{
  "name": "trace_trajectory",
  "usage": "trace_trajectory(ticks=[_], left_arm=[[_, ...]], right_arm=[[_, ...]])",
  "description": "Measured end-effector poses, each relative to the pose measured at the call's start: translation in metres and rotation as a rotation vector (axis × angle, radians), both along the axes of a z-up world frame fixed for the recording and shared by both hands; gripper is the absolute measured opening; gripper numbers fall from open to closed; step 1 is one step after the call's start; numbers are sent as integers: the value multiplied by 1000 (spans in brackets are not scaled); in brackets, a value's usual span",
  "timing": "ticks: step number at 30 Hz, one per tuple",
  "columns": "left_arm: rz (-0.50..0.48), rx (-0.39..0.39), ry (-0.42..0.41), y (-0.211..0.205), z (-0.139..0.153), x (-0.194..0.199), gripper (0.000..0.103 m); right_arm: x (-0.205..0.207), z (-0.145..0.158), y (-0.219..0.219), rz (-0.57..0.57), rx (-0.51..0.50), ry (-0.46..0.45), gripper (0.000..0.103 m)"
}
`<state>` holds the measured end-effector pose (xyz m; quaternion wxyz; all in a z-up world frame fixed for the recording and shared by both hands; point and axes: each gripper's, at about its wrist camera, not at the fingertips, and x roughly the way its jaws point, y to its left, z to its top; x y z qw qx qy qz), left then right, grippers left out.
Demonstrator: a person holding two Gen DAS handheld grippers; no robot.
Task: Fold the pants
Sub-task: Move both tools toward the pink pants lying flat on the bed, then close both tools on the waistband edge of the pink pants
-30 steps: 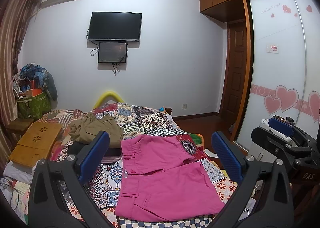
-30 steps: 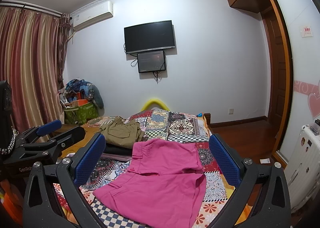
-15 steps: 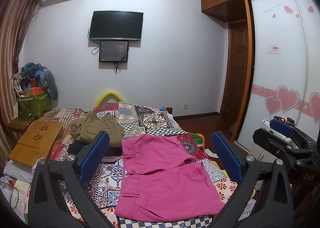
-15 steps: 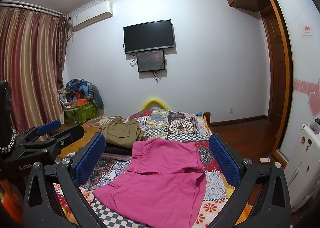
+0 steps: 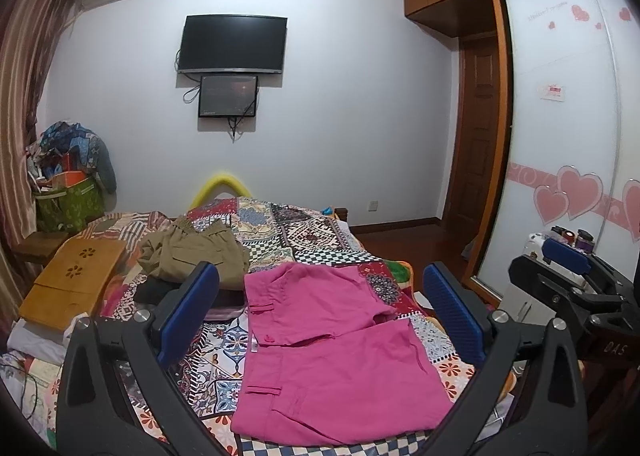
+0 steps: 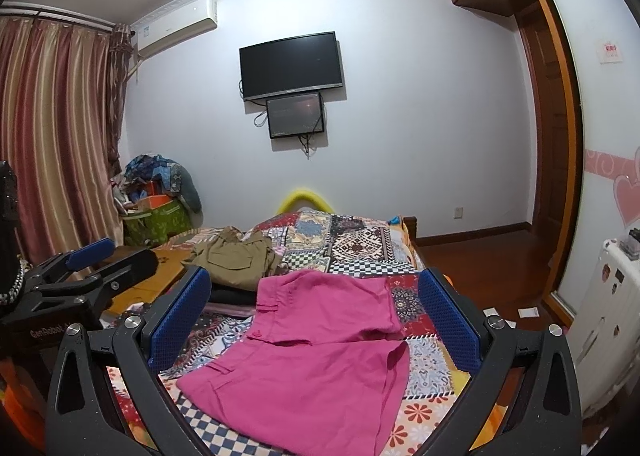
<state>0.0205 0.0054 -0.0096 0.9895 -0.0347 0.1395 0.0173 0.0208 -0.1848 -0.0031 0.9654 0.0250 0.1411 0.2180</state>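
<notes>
A: Start big. What fills the lower half of both views?

B: The bed, under a patchwork quilt. On it, low and centre in each frame, lie the pink pants, spread flat with one half already laid over the other. Up and to the left of them sits a heap of khaki clothes, and at the left edge of the left wrist view a wooden tray.

A: Has anything changed over the last second?

B: Almost nothing. The left wrist view has crept a touch to the right, so the wall television sits slightly further right than before; the pants keep the same creases and outline. I judge that as a pause: either a fold has just been set down or the next one has not begun.

A: And the tools?

B: The left gripper is spread wide, its blue fingers standing either side of the pants in the frame, above the cloth and not touching it. The right gripper is likewise wide apart and holds nothing; the pants show between its fingers, near but apart.

A: Next move?

B: Probably down to an edge of the pants for another fold, though which edge I cannot tell.
</notes>
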Motion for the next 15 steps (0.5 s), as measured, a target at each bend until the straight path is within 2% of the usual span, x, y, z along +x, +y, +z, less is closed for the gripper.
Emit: trace_trajectory(ticks=[7,11,13,15], left_arm=[[64,45,23,22,-14,46,103],[98,88,86,38,-33,89,103],[102,68,103,45,-41,108,98],[102,82,144,54,-49,127,93]], right_arm=[[44,-19,-11,-61,-47,57,103],[72,-32,-21,-75,-57,102,103],[90,-40,-25,-72,-60,140,103],[102,-46,-29,-77,-70,156,103]])
